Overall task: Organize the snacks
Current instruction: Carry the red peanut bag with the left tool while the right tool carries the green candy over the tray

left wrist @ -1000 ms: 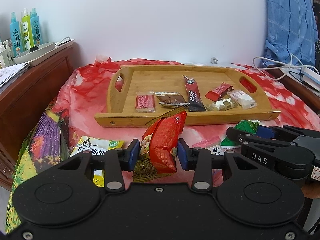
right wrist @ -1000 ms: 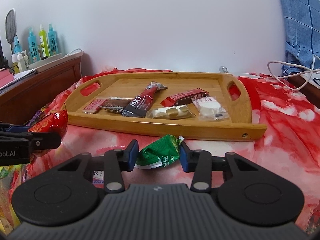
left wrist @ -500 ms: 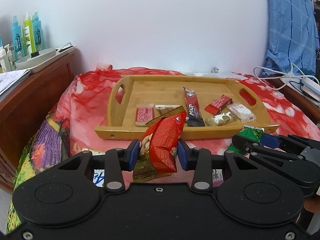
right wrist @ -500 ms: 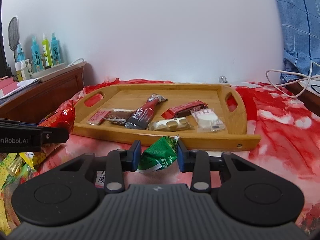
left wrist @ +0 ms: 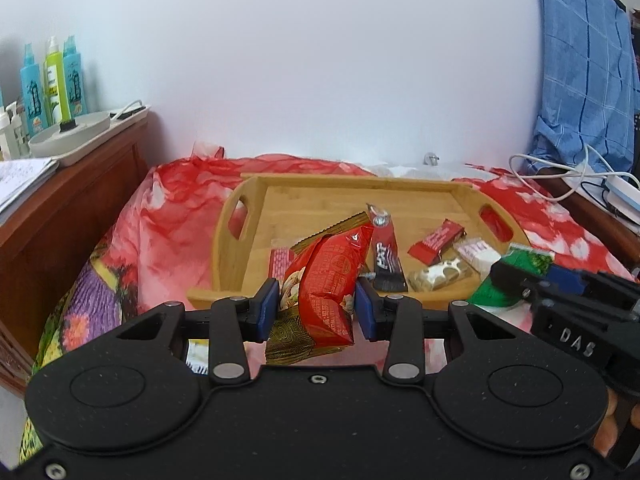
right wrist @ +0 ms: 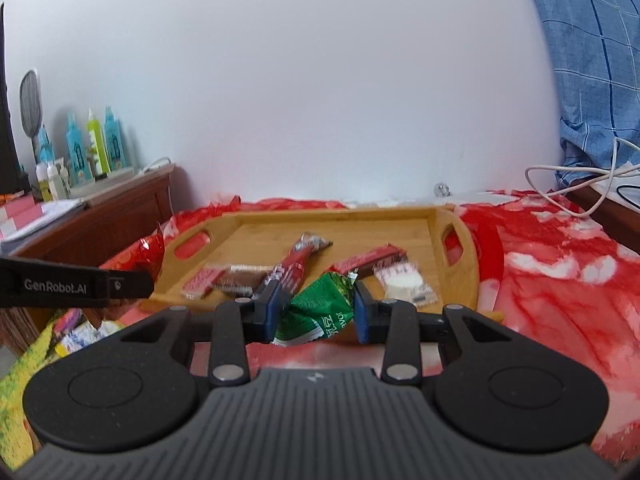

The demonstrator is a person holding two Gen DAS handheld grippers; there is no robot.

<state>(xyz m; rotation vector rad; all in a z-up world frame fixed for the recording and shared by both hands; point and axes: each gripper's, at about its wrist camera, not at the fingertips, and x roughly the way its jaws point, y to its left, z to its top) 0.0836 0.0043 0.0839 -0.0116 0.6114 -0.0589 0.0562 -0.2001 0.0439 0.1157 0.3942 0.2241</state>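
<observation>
**Both packets heading for the tray**

The left gripper (left wrist: 316, 314) is pinching an upright crinkled red foil snack packet (left wrist: 330, 280); the right gripper (right wrist: 315, 314) is pinching a green foil packet (right wrist: 320, 312). The bamboo serving tray (left wrist: 224, 252) is lying straight ahead of both, its long axis running crosswise, roughly equally near each.

A pale, smooth-grained rectangular wooden tray (left wrist: 256, 216) sits on a soft, matt red-and-white cloth cover (left wrist: 172, 216). A crinkled glossy red foil snack packet (left wrist: 332, 280) catches the light, as does a shiny green foil wrapper (right wrist: 320, 312). The left gripper (left wrist: 316, 308) shows matt, speckled black plastic; the right gripper (right wrist: 315, 308) has ribbed grey plastic. A dark reddish cabinet (left wrist: 60, 216) has polished wood.
</observation>
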